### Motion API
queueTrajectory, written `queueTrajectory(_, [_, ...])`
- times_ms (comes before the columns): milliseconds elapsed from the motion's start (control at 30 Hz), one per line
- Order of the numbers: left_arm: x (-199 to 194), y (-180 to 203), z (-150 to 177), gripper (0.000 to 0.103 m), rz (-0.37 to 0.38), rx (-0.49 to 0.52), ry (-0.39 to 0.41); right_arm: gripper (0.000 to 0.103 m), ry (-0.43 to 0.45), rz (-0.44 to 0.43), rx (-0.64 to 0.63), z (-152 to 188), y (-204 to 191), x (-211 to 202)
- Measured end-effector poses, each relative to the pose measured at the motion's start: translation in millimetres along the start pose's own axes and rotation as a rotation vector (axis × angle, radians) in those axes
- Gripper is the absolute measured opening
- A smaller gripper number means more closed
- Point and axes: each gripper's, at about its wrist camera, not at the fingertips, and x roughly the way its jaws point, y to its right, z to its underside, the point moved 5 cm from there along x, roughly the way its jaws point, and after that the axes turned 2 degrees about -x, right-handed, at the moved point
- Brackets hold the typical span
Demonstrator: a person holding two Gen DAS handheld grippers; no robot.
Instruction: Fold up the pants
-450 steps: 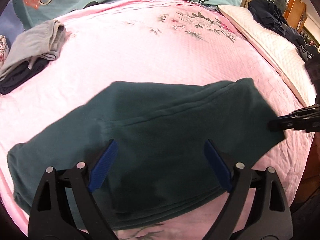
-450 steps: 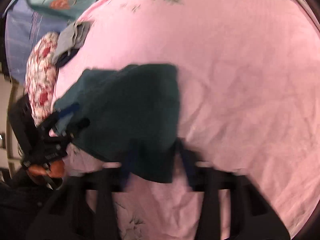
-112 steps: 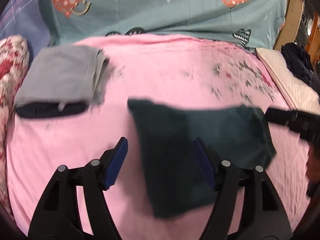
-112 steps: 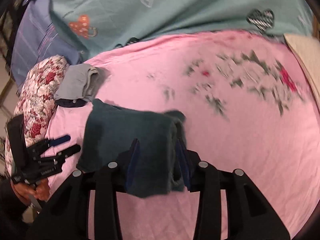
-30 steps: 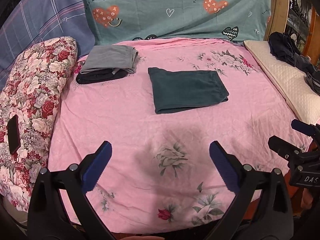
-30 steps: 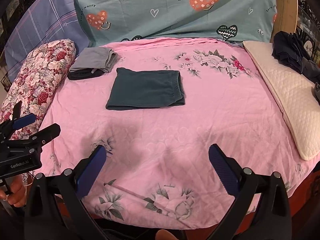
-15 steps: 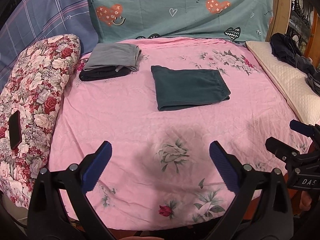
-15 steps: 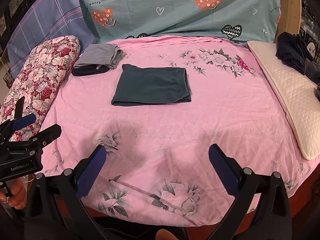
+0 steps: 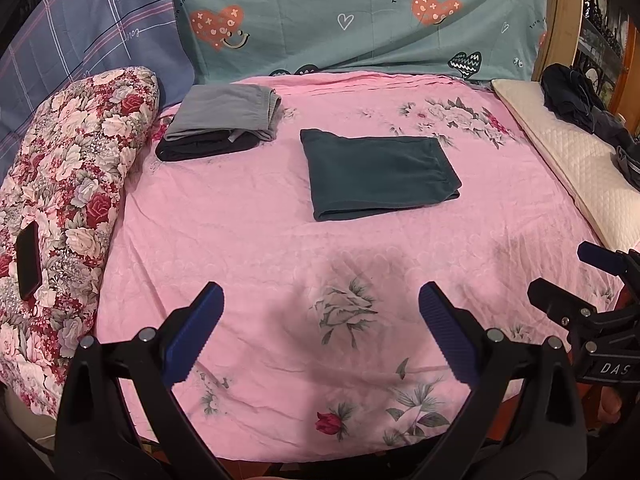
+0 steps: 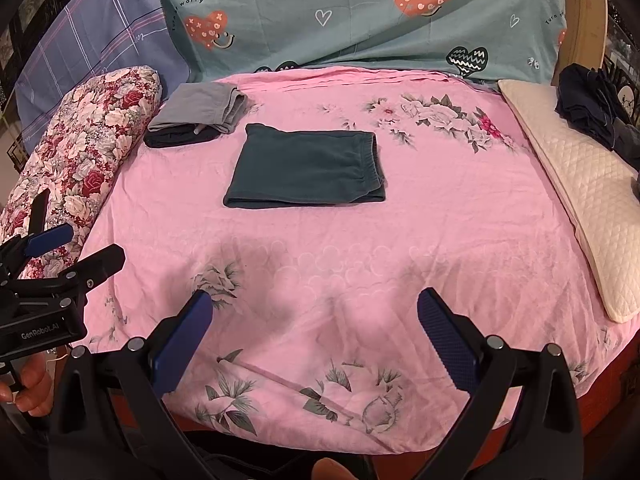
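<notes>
The dark green pants (image 9: 376, 173) lie folded into a flat rectangle on the pink bedspread (image 9: 280, 248); they also show in the right wrist view (image 10: 306, 168). My left gripper (image 9: 320, 304) is open and empty, held back over the bed's near edge, far from the pants. My right gripper (image 10: 314, 312) is open and empty, likewise near the front edge. Each gripper shows at the side of the other's view: the right one (image 9: 568, 280) and the left one (image 10: 76, 252).
A stack of folded grey and black clothes (image 9: 220, 126) lies at the back left, next to a floral bolster (image 9: 68, 200) with a phone (image 9: 28, 266) on it. A cream pillow (image 10: 584, 200) and dark clothes (image 10: 588, 104) are at the right.
Both grippers have drifted slightly, so the bed sits a little differently in view. The folded pants have not moved.
</notes>
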Motion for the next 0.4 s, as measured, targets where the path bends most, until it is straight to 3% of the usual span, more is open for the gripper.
queueTrajectory(400, [4.2, -0.3, -2.1, 0.100, -0.005, -0.003, -0.007, 0.102, -0.005, -0.002, 0.003, 1.1, 0.9, 2.1])
